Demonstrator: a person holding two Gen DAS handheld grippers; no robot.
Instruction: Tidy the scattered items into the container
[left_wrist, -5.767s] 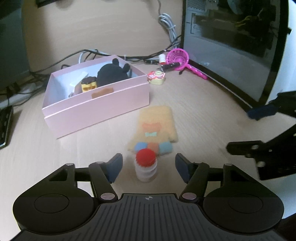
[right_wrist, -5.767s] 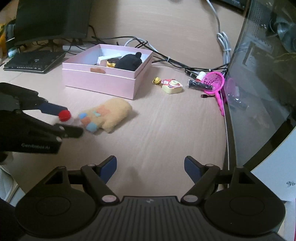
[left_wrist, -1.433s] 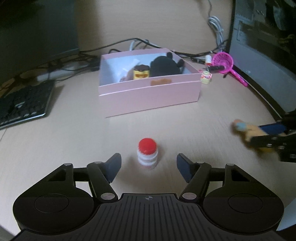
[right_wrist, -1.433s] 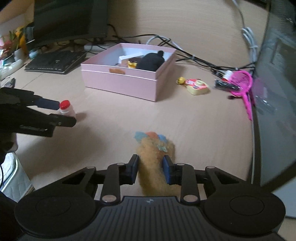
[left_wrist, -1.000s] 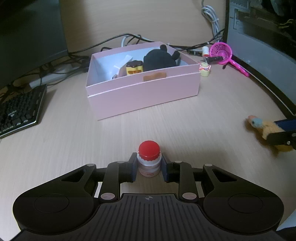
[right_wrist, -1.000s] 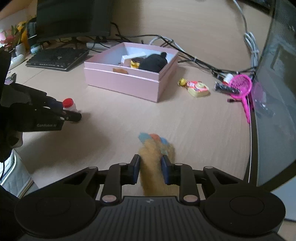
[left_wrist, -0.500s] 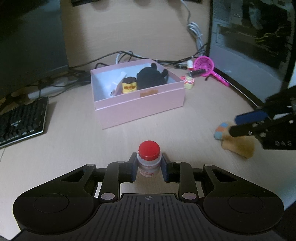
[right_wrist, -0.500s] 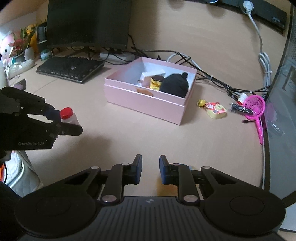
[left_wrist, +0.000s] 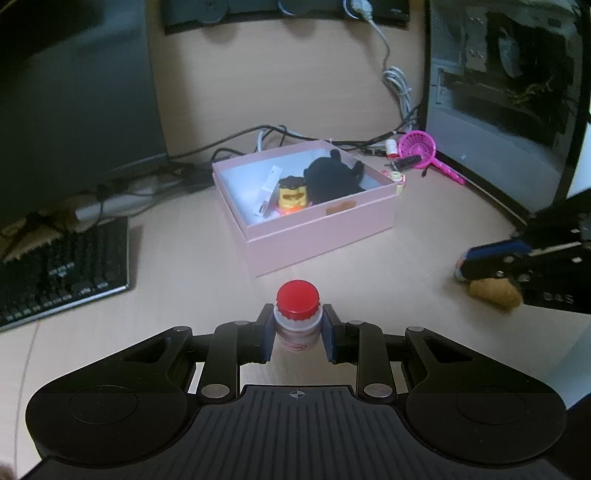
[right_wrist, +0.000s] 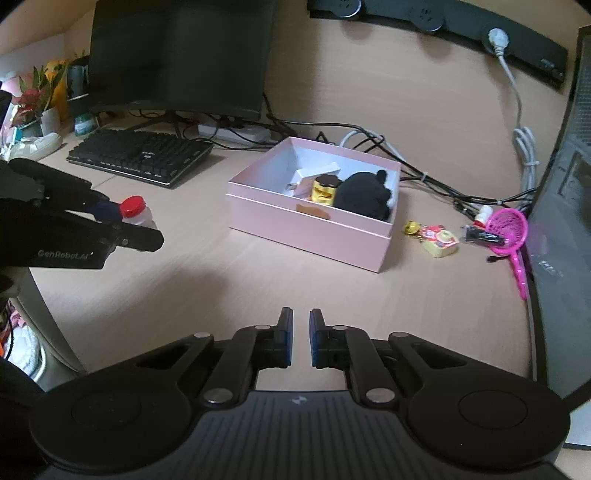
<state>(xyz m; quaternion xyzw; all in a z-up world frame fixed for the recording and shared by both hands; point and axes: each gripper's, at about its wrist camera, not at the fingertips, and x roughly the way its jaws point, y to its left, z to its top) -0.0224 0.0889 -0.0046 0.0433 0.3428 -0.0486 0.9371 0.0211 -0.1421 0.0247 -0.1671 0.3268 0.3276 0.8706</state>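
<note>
My left gripper (left_wrist: 297, 319) is shut on a small white bottle with a red cap (left_wrist: 297, 321), held upright above the desk. From the right wrist view, that bottle (right_wrist: 135, 214) sits in the left gripper (right_wrist: 133, 223) at the far left. The pink box (left_wrist: 321, 225) stands ahead, a black plush (left_wrist: 332, 181) and a yellow figure (left_wrist: 291, 194) inside. My right gripper (right_wrist: 301, 326) has its jaws closing to a thin slit. In the left wrist view a tan plush glove (left_wrist: 493, 291) hangs under the right gripper (left_wrist: 461, 264); the right wrist view hides it.
A black keyboard (right_wrist: 140, 155) and a monitor (right_wrist: 181, 55) stand left of the box (right_wrist: 306, 236). Right of it lie a small yellow toy (right_wrist: 439, 240), a pink scoop (right_wrist: 506, 229) and cables. A computer case (left_wrist: 498, 92) walls the right side.
Both grippers have risen and drawn back, so the box looks farther off. The bottle came up with the left gripper. The right jaws narrowed and the glove dropped out of their own camera's sight.
</note>
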